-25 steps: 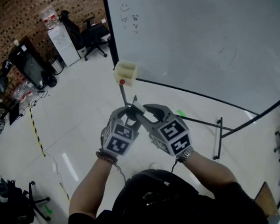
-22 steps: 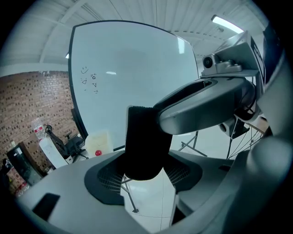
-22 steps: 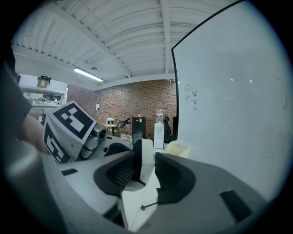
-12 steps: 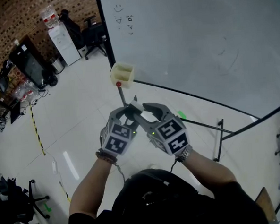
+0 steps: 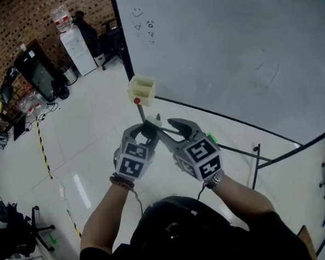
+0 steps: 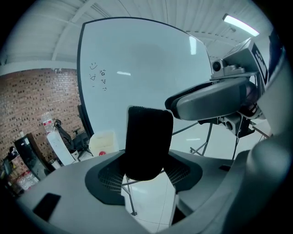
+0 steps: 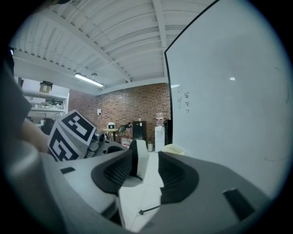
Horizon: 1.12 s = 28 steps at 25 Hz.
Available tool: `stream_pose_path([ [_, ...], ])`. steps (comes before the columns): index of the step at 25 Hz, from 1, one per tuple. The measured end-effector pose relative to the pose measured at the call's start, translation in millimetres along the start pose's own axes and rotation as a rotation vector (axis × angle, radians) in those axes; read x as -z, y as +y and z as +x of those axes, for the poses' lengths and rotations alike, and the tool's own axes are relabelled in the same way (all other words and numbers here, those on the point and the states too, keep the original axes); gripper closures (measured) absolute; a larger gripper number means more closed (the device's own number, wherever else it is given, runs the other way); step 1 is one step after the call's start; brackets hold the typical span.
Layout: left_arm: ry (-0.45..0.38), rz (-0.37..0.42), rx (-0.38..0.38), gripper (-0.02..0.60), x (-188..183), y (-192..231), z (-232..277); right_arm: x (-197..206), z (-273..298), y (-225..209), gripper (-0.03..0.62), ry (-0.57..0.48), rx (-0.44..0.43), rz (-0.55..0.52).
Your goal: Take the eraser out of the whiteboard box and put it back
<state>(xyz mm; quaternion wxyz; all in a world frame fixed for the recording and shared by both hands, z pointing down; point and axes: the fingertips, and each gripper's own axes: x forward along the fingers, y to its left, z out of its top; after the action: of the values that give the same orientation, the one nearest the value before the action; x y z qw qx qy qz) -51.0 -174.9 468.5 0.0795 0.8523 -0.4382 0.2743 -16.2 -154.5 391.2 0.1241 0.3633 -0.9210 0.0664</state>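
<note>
Just opened, right gripper (image 7: 147,171) jaws are spread about the eraser (image 6: 147,137), clamped by the left gripper (image 6: 145,173) outside the whiteboard box (image 5: 142,89), its return judged pending.

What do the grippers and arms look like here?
The left gripper and right gripper are both grey plastic, with curved jaws, dark ribbed pads and a cube of black-and-white square markers. A thin cable trails from each. Black short sleeves; brown bracelet on the left wrist, metal watch on the right. The right gripper's jaws have just been opening, with the eraser between them.
</note>
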Motion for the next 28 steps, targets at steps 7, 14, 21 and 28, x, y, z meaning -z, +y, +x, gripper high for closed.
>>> stream_pose_path([
  [7, 0.006, -0.086, -0.057, 0.334, -2.7, 16.0, 1.1, 7.8, 1.1, -14.5, 0.419, 0.046, 0.007, 0.016],
  [14, 0.028, -0.171, -0.104, 0.334, -0.7, 24.8, 2.4, 26.5, 10.5, -24.7, 0.56, 0.118, 0.023, 0.029],
  [21, 0.033, -0.215, -0.128, 0.334, -2.7, 31.2, 1.3, 34.5, 17.5, -21.5, 0.58, 0.145, -0.001, 0.05],
  [28, 0.038, -0.273, -0.125, 0.334, -3.4, 36.8, 5.9, 38.5, 21.7, -21.7, 0.58, 0.167, -0.009, 0.055],
])
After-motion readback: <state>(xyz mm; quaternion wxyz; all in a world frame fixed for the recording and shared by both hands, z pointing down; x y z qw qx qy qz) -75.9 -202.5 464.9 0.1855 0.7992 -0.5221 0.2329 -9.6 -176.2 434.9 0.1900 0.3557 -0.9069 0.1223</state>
